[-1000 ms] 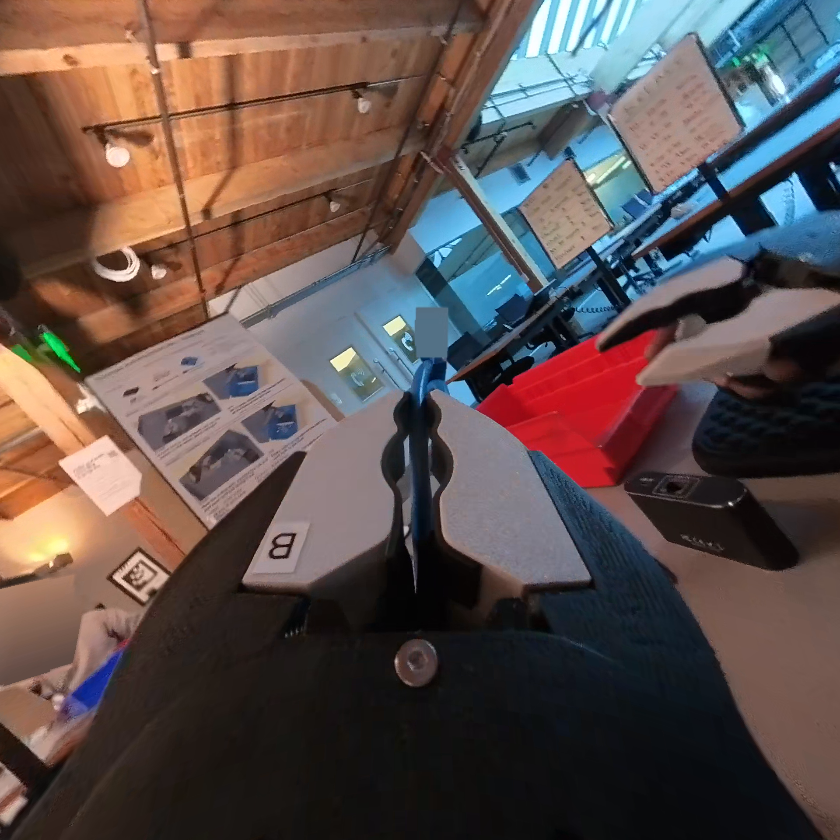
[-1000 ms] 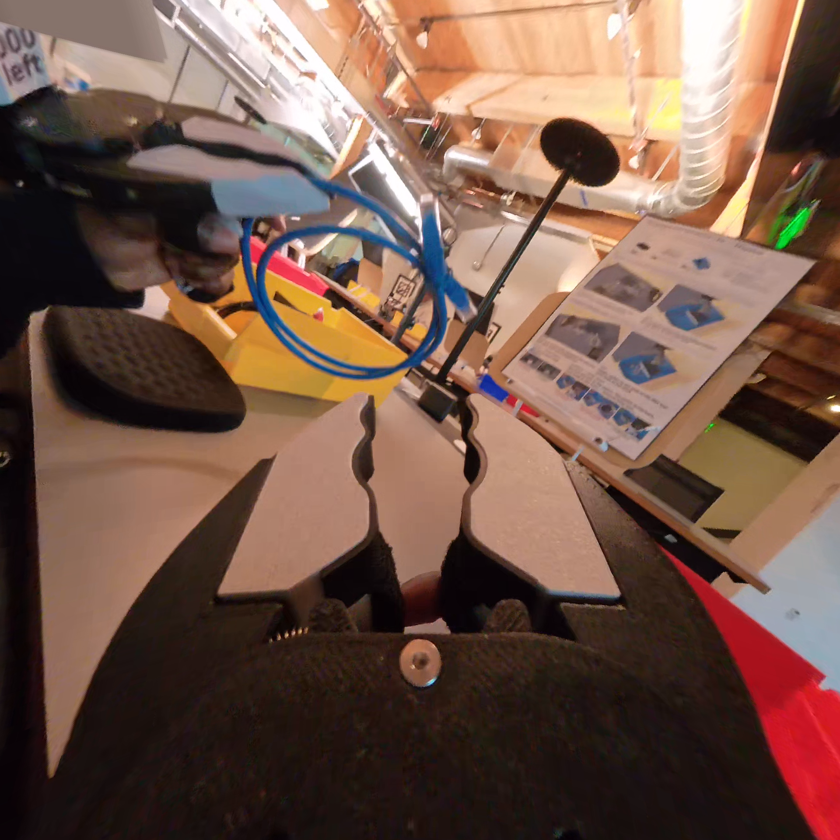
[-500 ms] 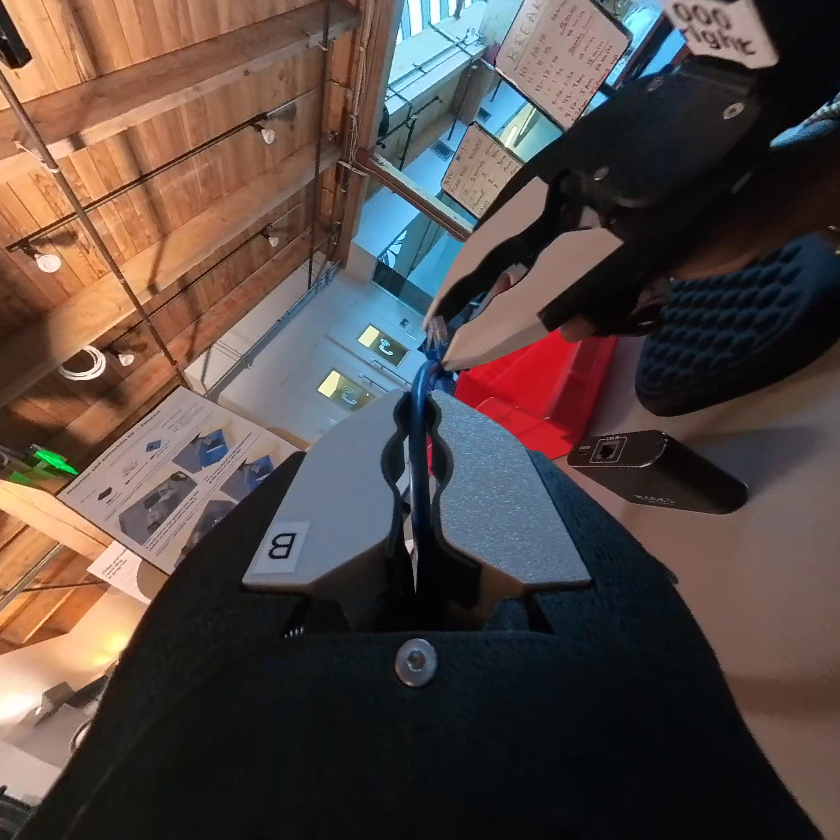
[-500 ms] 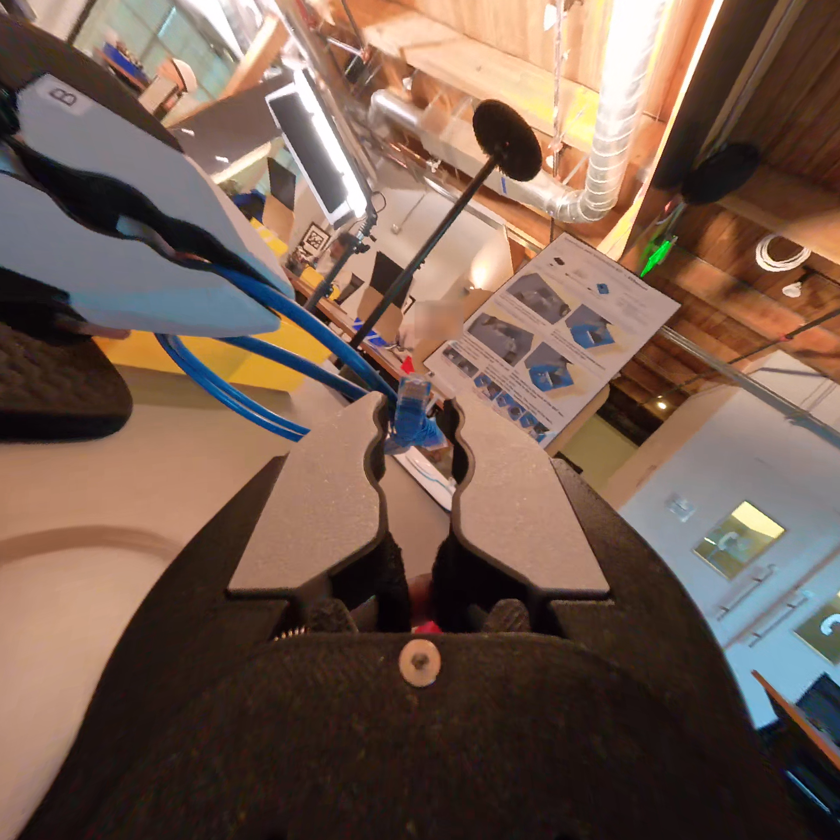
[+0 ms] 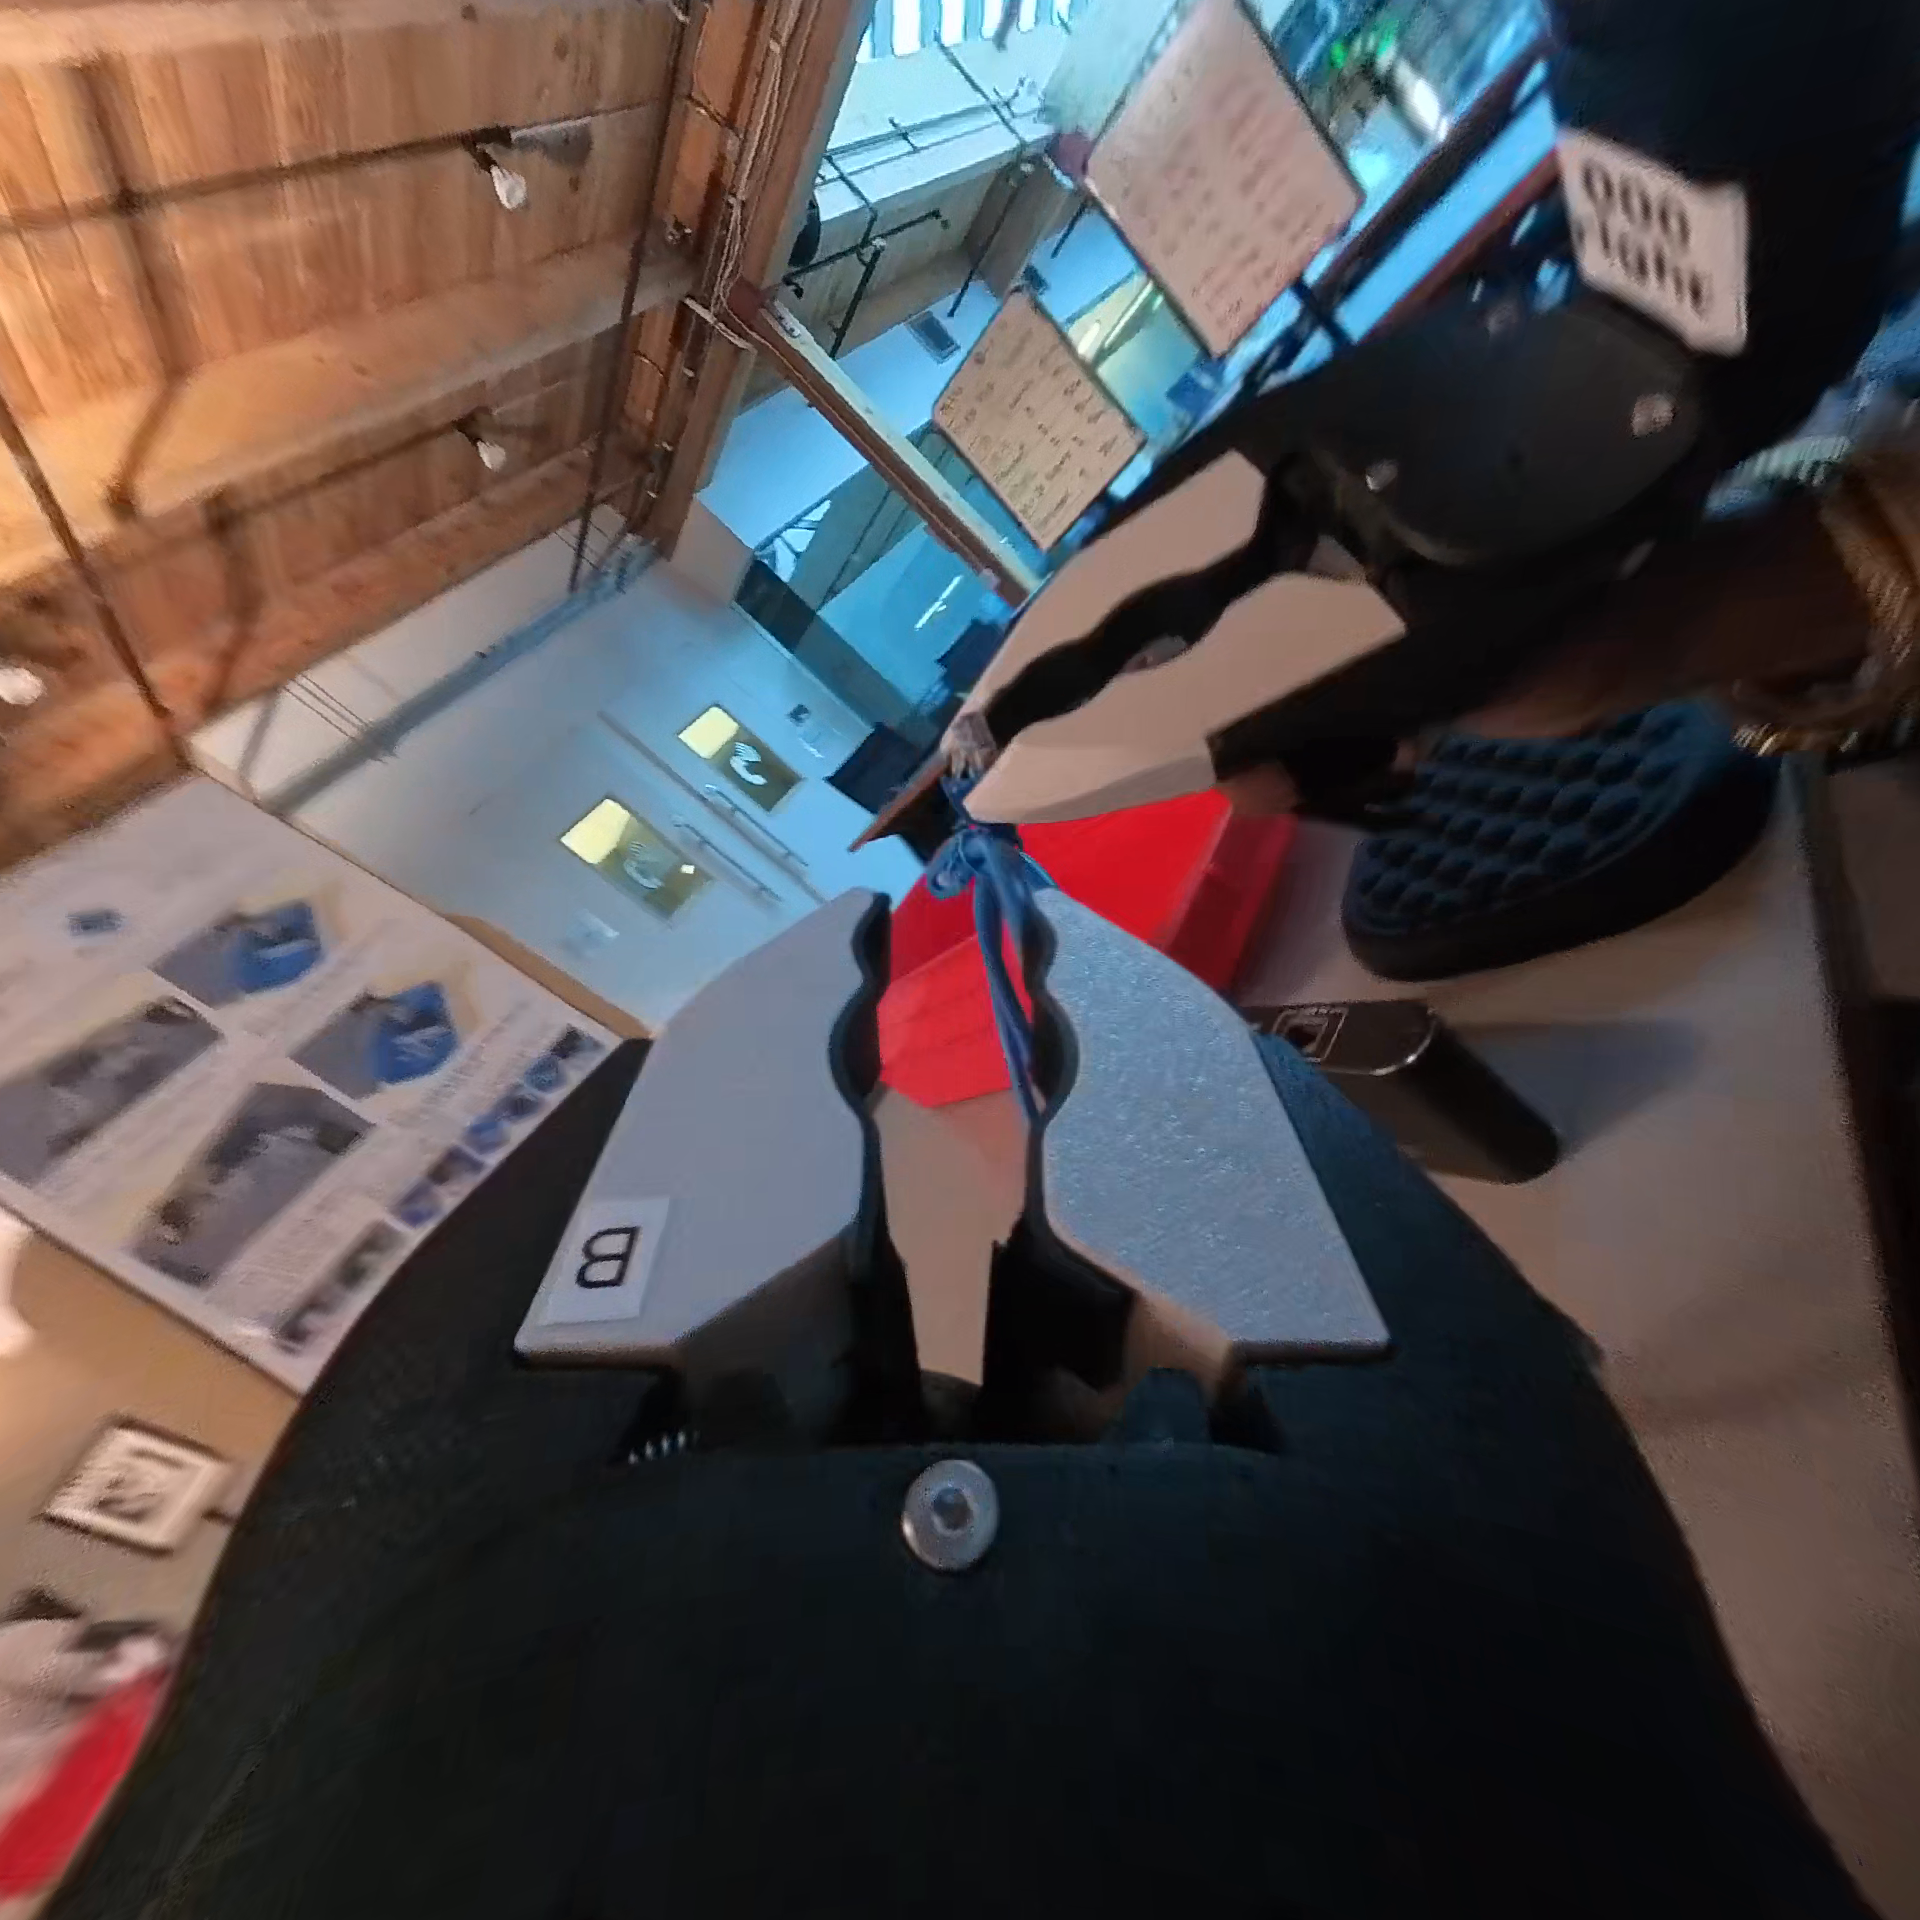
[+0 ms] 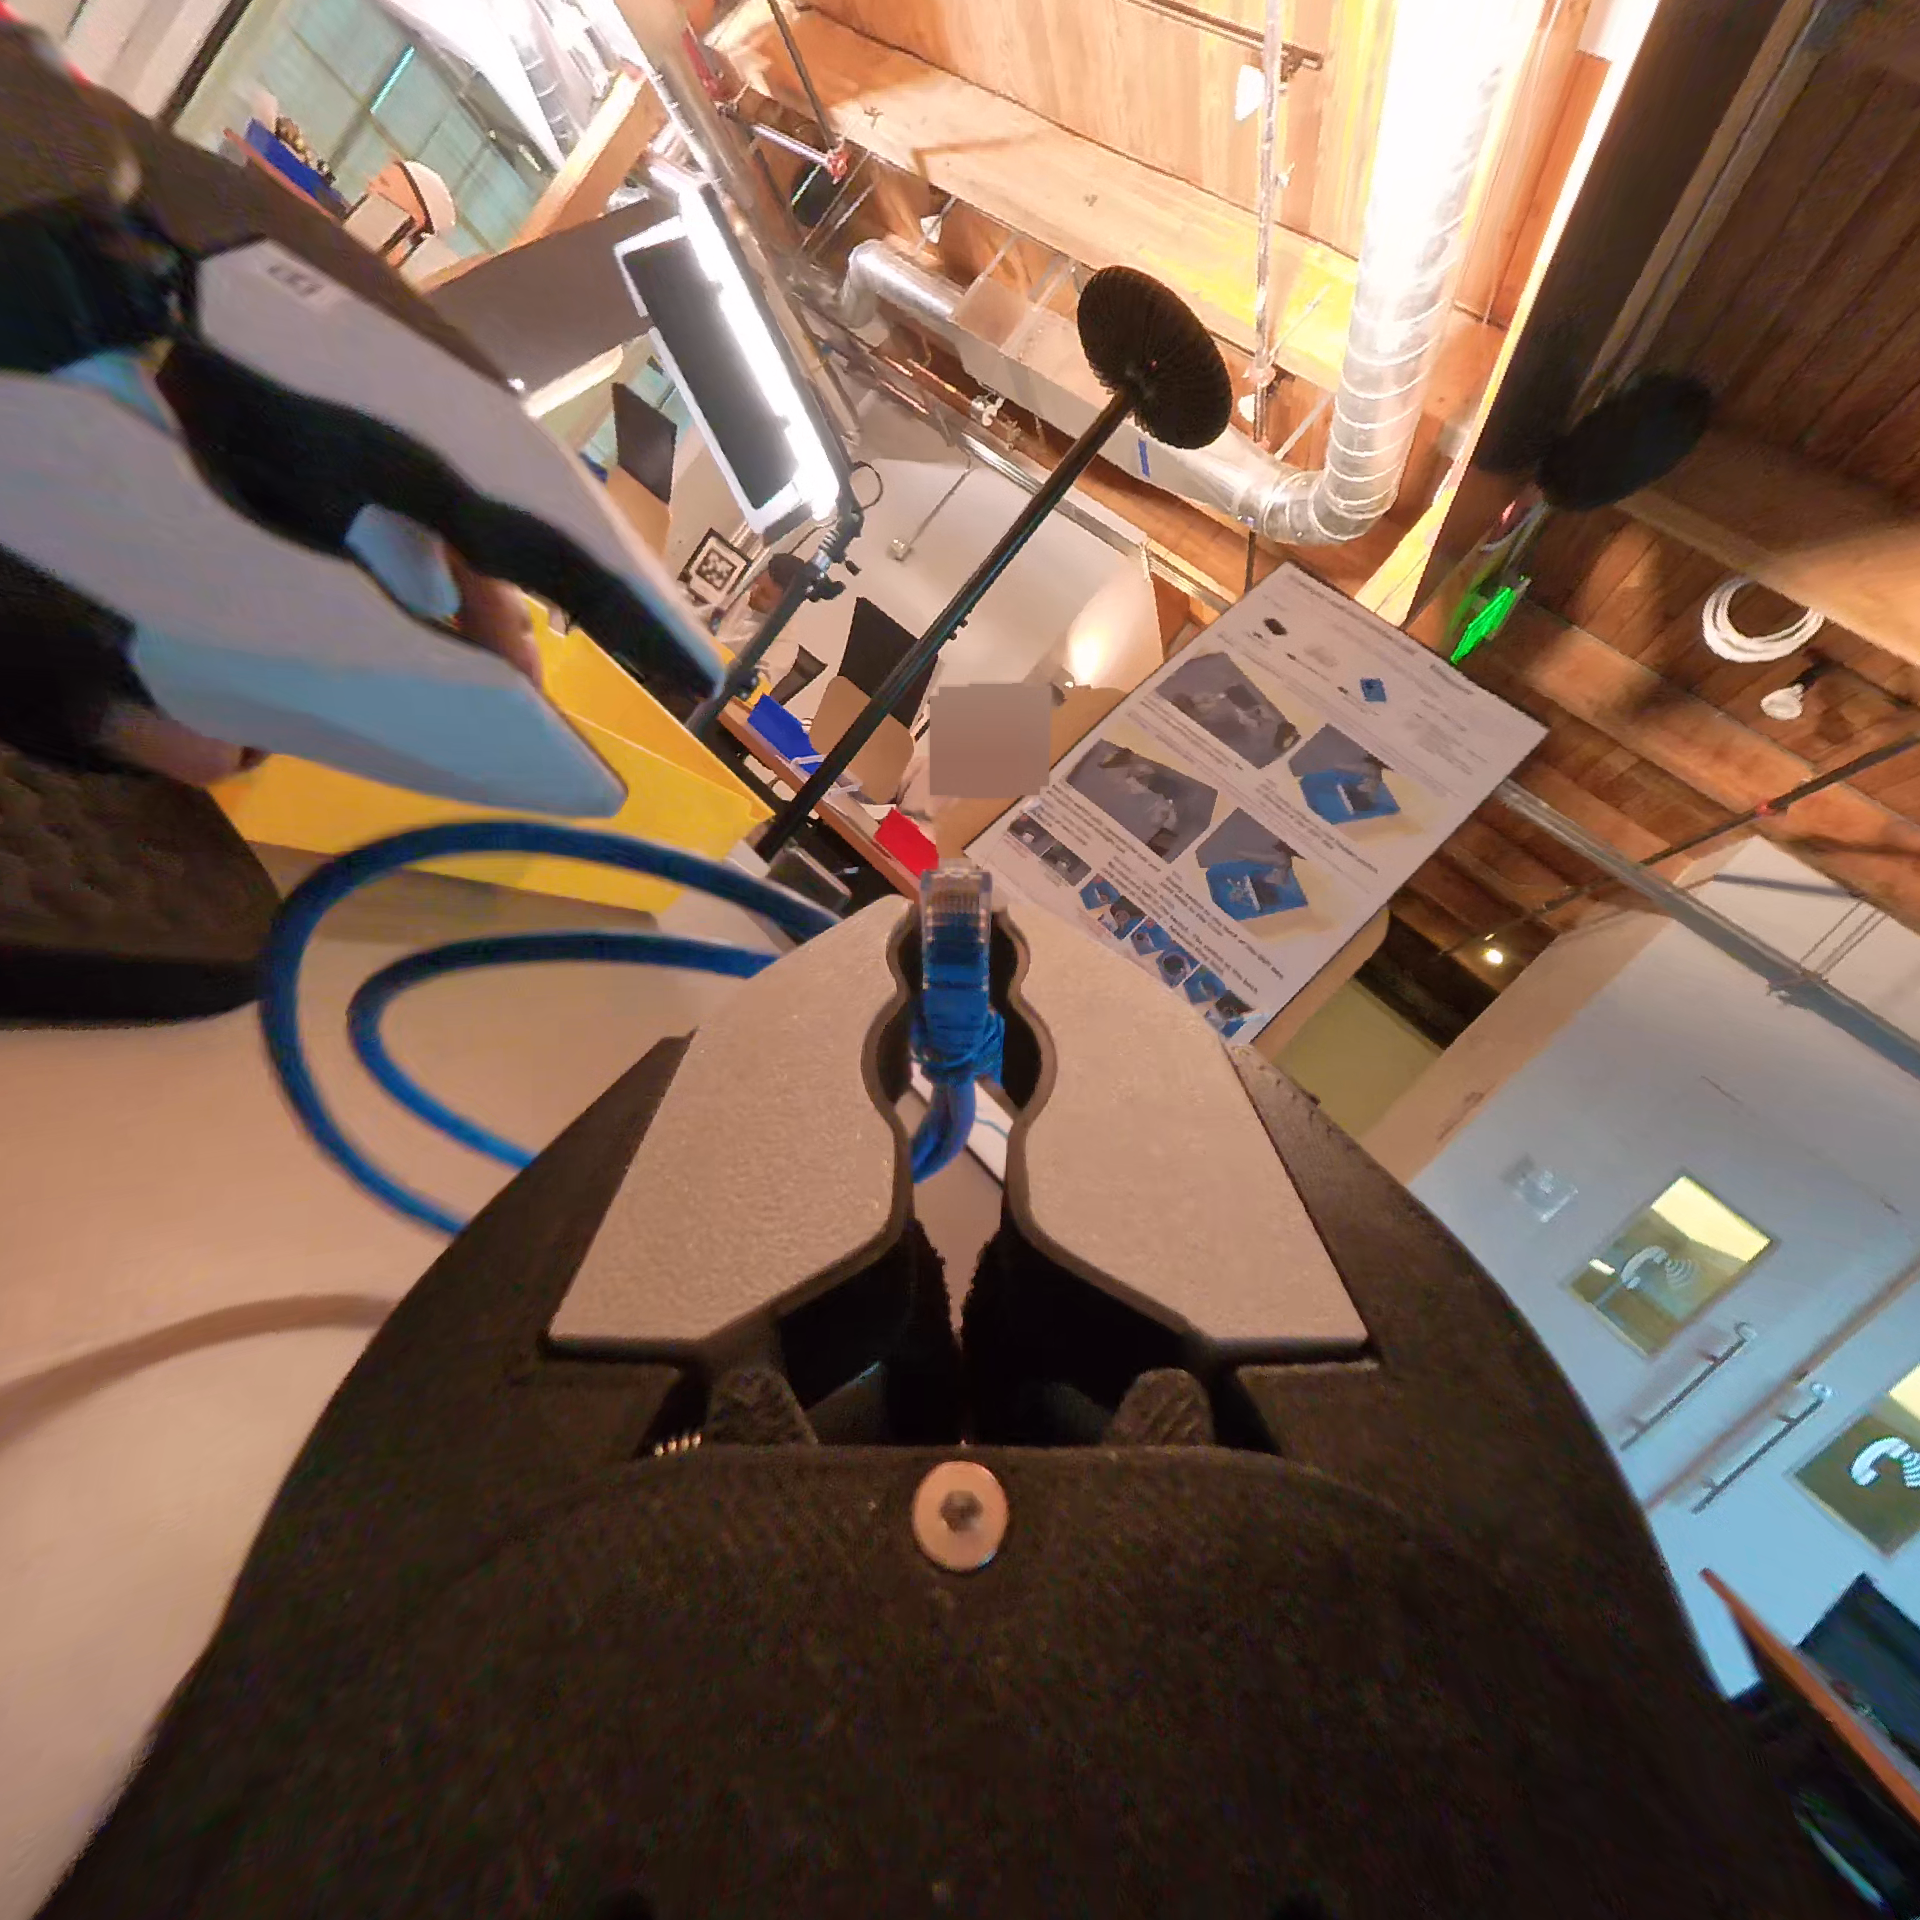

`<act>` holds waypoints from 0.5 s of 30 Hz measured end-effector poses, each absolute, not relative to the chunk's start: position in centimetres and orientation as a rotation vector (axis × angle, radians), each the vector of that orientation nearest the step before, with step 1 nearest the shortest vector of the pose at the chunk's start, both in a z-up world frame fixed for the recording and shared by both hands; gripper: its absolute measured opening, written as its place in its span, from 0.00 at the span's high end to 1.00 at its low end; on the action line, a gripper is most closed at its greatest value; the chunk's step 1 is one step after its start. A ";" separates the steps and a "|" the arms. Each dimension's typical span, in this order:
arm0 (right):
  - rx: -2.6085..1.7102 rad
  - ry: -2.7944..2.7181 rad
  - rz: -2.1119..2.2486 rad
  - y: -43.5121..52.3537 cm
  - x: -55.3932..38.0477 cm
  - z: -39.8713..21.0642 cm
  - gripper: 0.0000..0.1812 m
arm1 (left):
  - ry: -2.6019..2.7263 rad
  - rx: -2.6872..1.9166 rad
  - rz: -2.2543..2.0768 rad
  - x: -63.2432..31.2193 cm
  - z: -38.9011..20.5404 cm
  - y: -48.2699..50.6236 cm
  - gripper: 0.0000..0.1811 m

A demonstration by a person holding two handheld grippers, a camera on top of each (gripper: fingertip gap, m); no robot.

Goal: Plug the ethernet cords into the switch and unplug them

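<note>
Right gripper (image 6: 956, 940) closed on the blue ethernet cord (image 6: 951, 997) just behind its clear plug, plug pointing forward past the fingertips, the rest of the cord looping down to the left over the pale table (image 6: 156, 1195). Left gripper (image 5: 961, 935) parted, with the cord (image 5: 1003, 997) running through the gap along the right-hand finger, seemingly loose rather than pinched, though blur left that unsure. Black switch (image 5: 1392, 1081) lying on the table just right of the left gripper, beside red bins (image 5: 1081, 883), nothing plugged into its visible port.
</note>
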State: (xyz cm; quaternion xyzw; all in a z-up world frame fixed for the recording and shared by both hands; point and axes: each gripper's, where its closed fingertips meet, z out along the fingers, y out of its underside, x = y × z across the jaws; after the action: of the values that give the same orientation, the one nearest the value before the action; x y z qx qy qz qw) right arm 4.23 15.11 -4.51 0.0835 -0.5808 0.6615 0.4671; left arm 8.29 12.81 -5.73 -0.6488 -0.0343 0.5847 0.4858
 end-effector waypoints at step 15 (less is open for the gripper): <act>0.296 -1.208 1.711 9.7 8.9 -1.5 0.93 | -0.254 -1.666 1.130 7.5 -6.7 10.2 0.77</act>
State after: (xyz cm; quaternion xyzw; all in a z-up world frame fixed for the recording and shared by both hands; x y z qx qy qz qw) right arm 8.94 9.68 -1.54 0.1220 -0.4976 0.7047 0.4909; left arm 7.55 10.22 -6.65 -0.6971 -0.1065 0.4728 0.5283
